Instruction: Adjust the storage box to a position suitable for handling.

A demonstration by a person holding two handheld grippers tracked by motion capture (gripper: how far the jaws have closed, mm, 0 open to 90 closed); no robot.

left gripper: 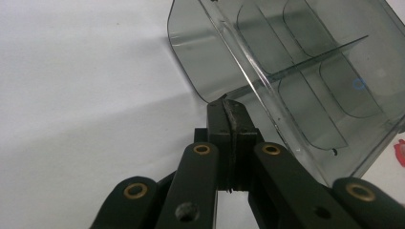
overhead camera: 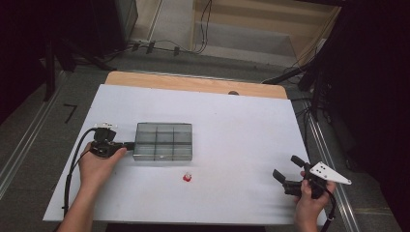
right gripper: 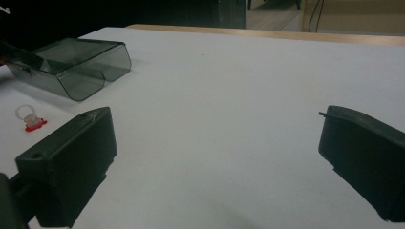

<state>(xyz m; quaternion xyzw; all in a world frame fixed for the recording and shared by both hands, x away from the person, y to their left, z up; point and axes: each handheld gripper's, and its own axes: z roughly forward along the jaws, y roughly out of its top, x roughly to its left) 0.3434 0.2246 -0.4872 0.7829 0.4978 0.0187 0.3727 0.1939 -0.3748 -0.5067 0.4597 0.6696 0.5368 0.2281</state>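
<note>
From above, the left hand-held gripper (overhead camera: 129, 144) has its tips at the left wall of the smoky clear compartment box (overhead camera: 163, 141) in the middle of the white table (overhead camera: 241, 121), while the right hand-held gripper (overhead camera: 286, 172) hovers well apart near the right edge and a small red-and-white piece (overhead camera: 187, 177) lies just in front of the box. The left gripper view shows its jaws pressed together on the thin wall of the box (left gripper: 305, 71), so the grip looks made, though whether anything is pinched between the pads is hard to tell. In the right gripper view the jaws stand wide with nothing between them, the box (right gripper: 71, 67) and the little piece (right gripper: 31, 118) lying far off, so I judge the piece is yet to be picked up.

Divided box (overhead camera: 163, 141) on table (overhead camera: 232, 121); small ring piece (overhead camera: 187, 177) just before it
</note>
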